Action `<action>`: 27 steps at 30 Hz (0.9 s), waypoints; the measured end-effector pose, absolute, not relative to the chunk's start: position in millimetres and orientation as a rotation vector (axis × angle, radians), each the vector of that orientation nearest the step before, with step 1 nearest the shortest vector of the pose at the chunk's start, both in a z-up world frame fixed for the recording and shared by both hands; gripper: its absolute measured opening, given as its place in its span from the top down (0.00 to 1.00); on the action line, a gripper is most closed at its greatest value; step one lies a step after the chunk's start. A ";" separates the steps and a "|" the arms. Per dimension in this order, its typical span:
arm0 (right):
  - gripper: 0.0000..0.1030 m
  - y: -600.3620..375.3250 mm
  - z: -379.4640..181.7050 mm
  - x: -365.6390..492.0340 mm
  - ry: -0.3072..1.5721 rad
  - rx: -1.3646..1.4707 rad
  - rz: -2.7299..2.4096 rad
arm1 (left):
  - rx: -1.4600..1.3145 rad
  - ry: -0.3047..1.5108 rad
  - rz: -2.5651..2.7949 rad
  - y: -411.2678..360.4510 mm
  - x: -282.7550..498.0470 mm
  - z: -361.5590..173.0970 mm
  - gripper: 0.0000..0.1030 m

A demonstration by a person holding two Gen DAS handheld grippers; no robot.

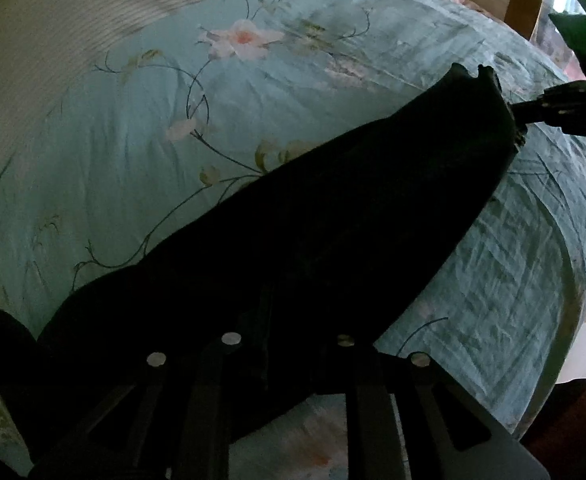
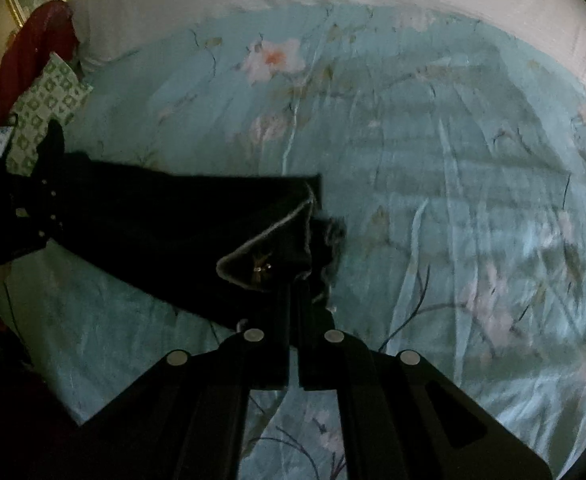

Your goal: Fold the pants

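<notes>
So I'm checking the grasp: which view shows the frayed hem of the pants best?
The right wrist view: the right gripper pinches the pants beside the frayed hem, close up. The left wrist view shows that end only small and far off.

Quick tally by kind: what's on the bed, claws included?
Black pants: 1
Claws: 2, left claw and right claw, each clamped on one end of the pants
Green patterned pillow: 1
Floral bedspread: 1
Total: 5
</notes>
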State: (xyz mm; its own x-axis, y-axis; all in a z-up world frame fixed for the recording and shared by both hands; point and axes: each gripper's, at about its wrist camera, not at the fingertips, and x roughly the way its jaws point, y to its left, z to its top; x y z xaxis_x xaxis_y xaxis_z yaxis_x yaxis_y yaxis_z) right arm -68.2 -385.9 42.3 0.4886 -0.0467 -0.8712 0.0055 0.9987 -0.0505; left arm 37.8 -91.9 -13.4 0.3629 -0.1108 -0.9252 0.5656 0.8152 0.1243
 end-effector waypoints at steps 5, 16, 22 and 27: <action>0.77 -392.2 49.9 -72.7 1.057 0.013 -0.153 | 0.390 1.138 -0.396 -80.4 33.2 1.9 0.59; 0.53 -360.7 97.2 -67.9 0.875 0.114 -0.104 | 0.032 1.203 -0.099 27.1 35.8 35.3 0.43; 0.53 -309.2 81.9 -39.8 0.905 0.097 0.035 | -0.116 1.233 0.081 87.1 54.5 43.1 0.38; 0.53 -256.1 64.5 -17.8 0.952 0.073 0.170 | -0.167 1.255 0.215 120.1 77.6 50.0 0.36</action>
State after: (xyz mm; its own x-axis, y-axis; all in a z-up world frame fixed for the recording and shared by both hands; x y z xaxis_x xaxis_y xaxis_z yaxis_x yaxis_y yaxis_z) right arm -17.8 -256.1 64.5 0.5680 0.1761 -0.8039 -0.1123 0.9843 0.1363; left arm 77.6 120.1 50.0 0.2945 0.0692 -0.9532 -0.2514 0.9679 -0.0074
